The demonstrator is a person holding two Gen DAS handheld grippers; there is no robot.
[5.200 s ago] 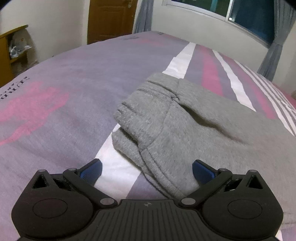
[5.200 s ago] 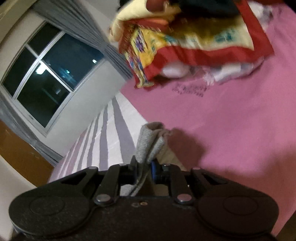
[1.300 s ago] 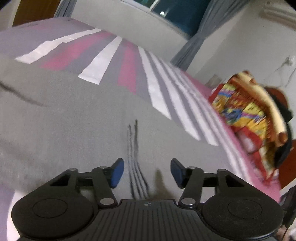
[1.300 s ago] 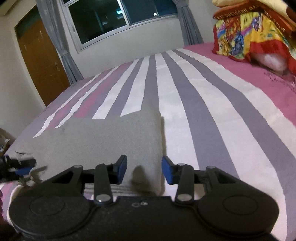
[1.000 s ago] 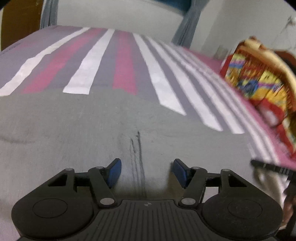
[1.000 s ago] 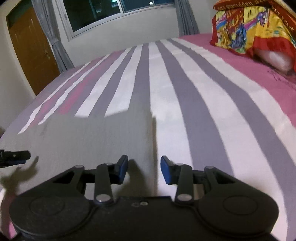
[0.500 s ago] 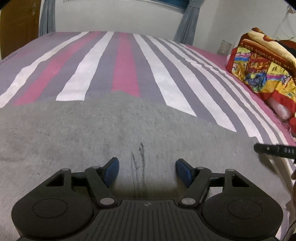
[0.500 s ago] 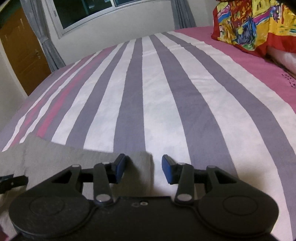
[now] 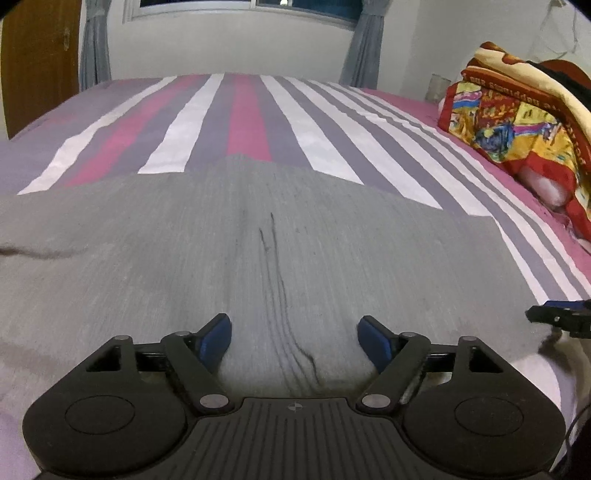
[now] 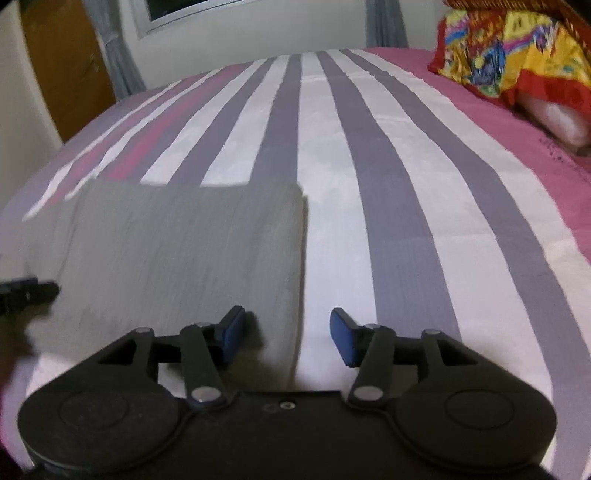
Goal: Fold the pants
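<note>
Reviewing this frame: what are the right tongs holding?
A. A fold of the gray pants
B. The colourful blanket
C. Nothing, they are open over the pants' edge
C. The right tongs stand open with nothing between them, straddling the right edge of the gray pants.

The pants (image 9: 258, 251) lie flat on the bed (image 9: 332, 122). The left gripper (image 9: 294, 338) is over their near part, the right gripper (image 10: 287, 334) over their right edge. A blanket (image 9: 517, 122) sits on the bed, far right, window (image 9: 240, 3) behind
</note>
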